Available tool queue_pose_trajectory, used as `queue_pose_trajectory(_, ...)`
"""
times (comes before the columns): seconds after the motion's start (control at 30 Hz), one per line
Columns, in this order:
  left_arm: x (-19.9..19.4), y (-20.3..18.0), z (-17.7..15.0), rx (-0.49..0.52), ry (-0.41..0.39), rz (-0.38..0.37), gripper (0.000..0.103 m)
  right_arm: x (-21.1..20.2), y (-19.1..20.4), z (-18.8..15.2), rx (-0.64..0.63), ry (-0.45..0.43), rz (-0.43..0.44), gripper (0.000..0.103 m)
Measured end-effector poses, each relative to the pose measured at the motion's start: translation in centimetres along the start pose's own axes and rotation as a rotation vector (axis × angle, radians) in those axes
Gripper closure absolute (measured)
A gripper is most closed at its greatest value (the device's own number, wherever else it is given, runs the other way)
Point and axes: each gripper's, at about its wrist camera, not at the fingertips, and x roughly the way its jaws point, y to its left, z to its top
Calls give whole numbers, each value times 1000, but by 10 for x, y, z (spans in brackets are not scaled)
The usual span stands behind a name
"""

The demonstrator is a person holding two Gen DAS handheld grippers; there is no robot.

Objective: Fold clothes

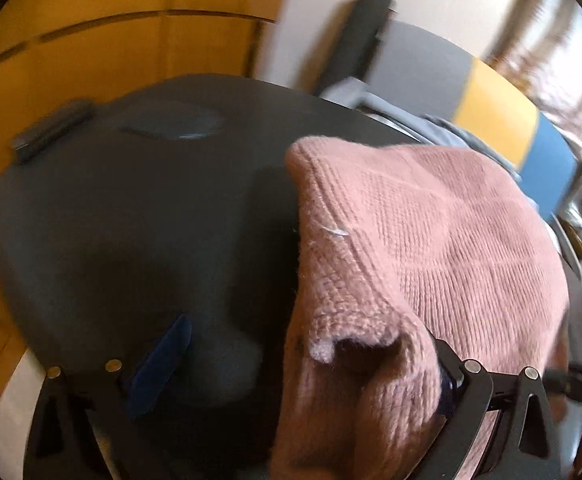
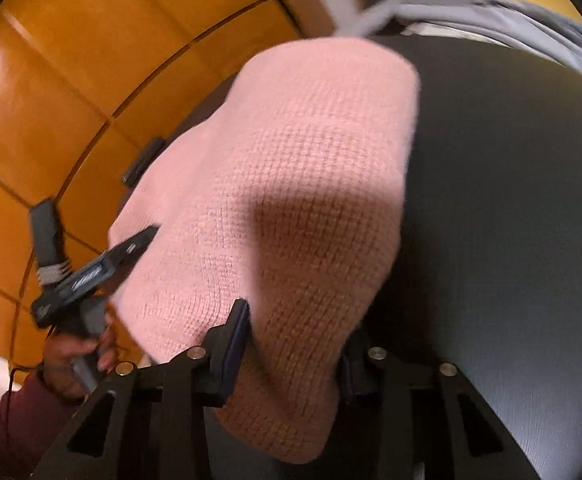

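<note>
Left wrist view
- Garment: one pink knitted sweater [image 1: 431, 240], lying on the right part of the dark round table [image 1: 131, 220], a bunched fold raised at the near edge.
- Left claw [image 1: 303, 364]: jaws wide apart; the right finger is against the fold, the left finger [image 1: 159, 364] stands clear over bare table, so nothing is pinched.
- Other things: one small dark flat object [image 1: 51, 130] on the table's far left edge; wooden floor [image 1: 91, 40] beyond.

Right wrist view
- Garment: the same sweater [image 2: 291, 184], one piece, draped over the table [image 2: 511, 220].
- Right claw [image 2: 291, 360]: two fingers closed on a thick fold of the knit.
- Person: one hand [image 2: 75, 356] gripping the other claw's handle at the sweater's left edge.
</note>
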Motion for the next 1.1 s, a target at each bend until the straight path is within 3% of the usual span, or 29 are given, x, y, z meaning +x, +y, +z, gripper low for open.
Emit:
queue_pose_trajectory(0.1, -12, 30, -7, -93, -56, 95, 0, 30, 13, 37, -78, 30, 12, 58)
queue_pose_trajectory(0.23, -12, 71, -2, -284, -107, 179, 0, 79, 61, 103, -186, -5, -95, 53)
queue_pose_trajectory(0.33, -7, 97, 10, -403, -124, 251, 0, 82, 79, 118, -132, -48, -129, 53)
queue_pose_trajectory(0.4, -6, 111, 18, -439, -117, 270, 0, 66, 75, 111, -48, -89, -76, 53)
queue_pose_trajectory(0.5, -6, 127, 25, -479, -97, 230, 0, 47, 61, 98, 34, -99, 5, 53)
queue_pose_trajectory(0.57, -15, 131, 21, -519, -125, 199, 0, 46, 57, 100, 74, -83, 49, 53)
queue_pose_trajectory(0.63, -20, 134, 11, -580, -152, 129, 0, 54, 48, 97, 133, -28, 99, 53)
queue_pose_trajectory(0.7, -14, 133, 4, -623, -119, 44, 0, 66, 40, 96, 174, 9, 144, 53)
queue_pose_trajectory(0.73, -9, 131, 2, -617, -102, 39, 0, 72, 38, 99, 175, 14, 158, 54)
queue_pose_trajectory(0.77, -6, 127, 4, -577, -100, 84, 0, 77, 38, 100, 161, 13, 168, 57)
queue_pose_trajectory(0.83, 1, 123, 10, -496, -83, 164, 0, 87, 42, 106, 116, 25, 146, 71)
queue_pose_trajectory(1.1, 27, 155, 44, -390, -107, 312, 0, 121, 63, 140, 7, 50, 128, 76)
